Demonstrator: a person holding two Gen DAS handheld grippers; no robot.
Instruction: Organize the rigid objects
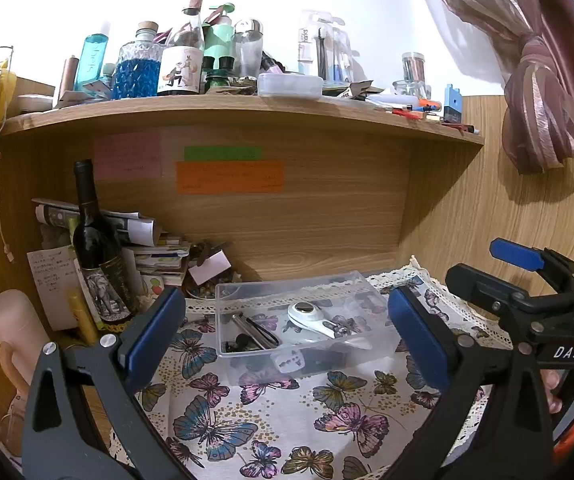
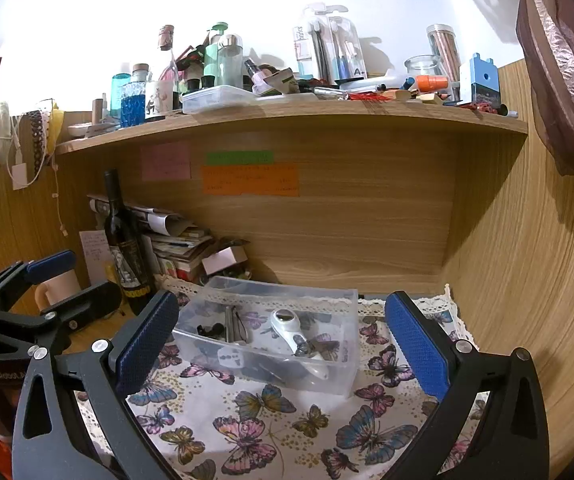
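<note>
Tabletop cloth (image 1: 271, 412): one bin (image 1: 303, 316) at centre, set before the back panel. In bin: magnifier (image 1: 315, 318) right of centre; metal rods (image 1: 253, 330) to its left. Left of bin: wine bottle (image 1: 97, 248), upright, with stacked papers (image 1: 155, 248) behind it. Shelf (image 1: 243, 114) above, carrying bottles and boxes.
</note>
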